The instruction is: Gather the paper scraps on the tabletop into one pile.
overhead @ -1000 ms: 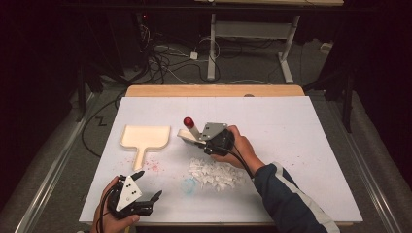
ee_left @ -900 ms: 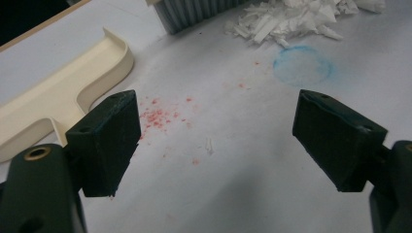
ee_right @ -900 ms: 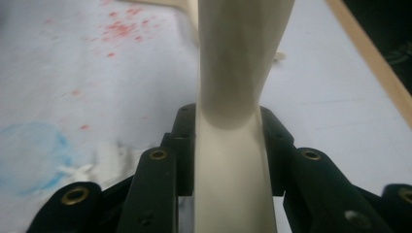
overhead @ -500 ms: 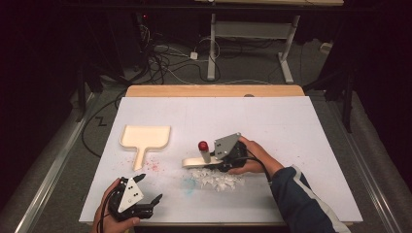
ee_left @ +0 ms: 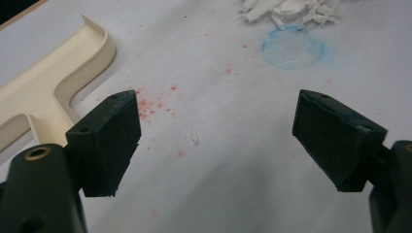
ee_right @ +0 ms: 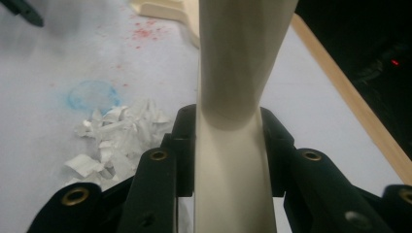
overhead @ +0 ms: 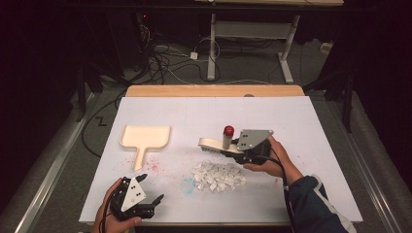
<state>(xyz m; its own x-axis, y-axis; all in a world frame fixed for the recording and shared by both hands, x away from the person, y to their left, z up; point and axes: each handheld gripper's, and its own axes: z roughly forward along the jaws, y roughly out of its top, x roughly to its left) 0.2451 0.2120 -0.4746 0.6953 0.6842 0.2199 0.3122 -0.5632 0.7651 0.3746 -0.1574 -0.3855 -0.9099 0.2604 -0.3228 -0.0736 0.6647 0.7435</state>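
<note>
My right gripper [overhead: 234, 150] is shut on the handle of a cream hand brush [overhead: 213, 144], held just beyond a pile of white paper scraps [overhead: 217, 175]. In the right gripper view the brush handle [ee_right: 228, 73] rises between the jaws of that gripper [ee_right: 228, 128], with the paper scraps [ee_right: 116, 138] to its left. A cream dustpan [overhead: 145, 137] lies at the left of the table. My left gripper [overhead: 151, 188] sits near the front left edge, open and holding nothing. In the left gripper view this gripper [ee_left: 214, 131] hovers over bare sheet, the dustpan [ee_left: 53, 92] to its left.
A white sheet [overhead: 301, 126] covers the table, with a wooden strip [overhead: 214, 91] along the far edge. A blue stain [overhead: 188, 183] and red specks [overhead: 153, 166] mark the sheet. Cables and a desk frame [overhead: 252, 34] lie on the floor beyond.
My right gripper has carried the brush to the right and a little nearer, from beside the dustpan to beyond the scrap pile. The left gripper shifted only slightly.
</note>
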